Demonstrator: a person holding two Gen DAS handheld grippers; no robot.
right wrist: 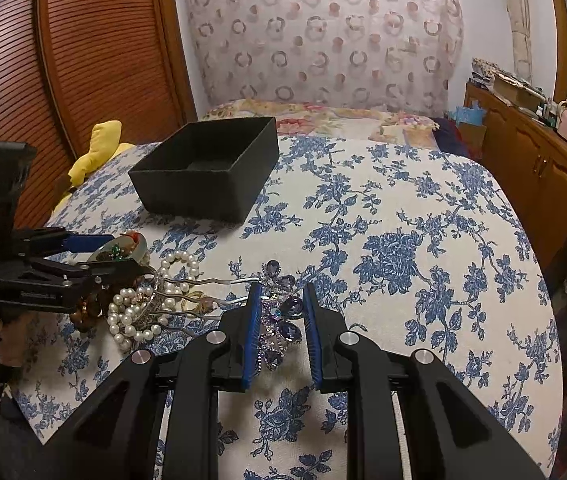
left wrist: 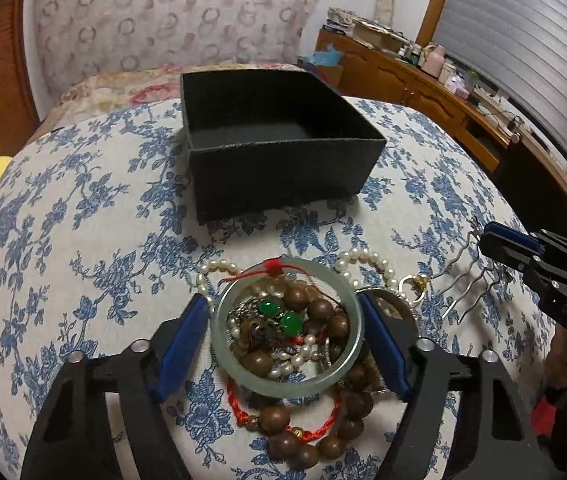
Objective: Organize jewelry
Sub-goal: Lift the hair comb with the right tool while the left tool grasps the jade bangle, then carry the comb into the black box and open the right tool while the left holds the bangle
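So the left gripper is straddling the jade bangle, jaws spread wide with a blue pad on either side of the ring; it's hard to call whether they're touching the rim yet, so I'm reading it as not clamped. The bangle is sitting on top of the jewelry heap on the floral cloth, with wooden prayer beads, pearl strands, a red cord and two green stones tangled inside and under it. To do this well I'd squeeze straight across the widest part of the ring and lift slowly, since the cord or beads could be riding up with it. Moving right, the right gripper is sitting narrow around the purple rhinestone hair comb, apparently pinching its jewelled head, prongs pointing toward the pile. The black box is waiting open and empty further back. The bottom of the pile is buried, and I can't tell what the silvery bit beside the bangle is.
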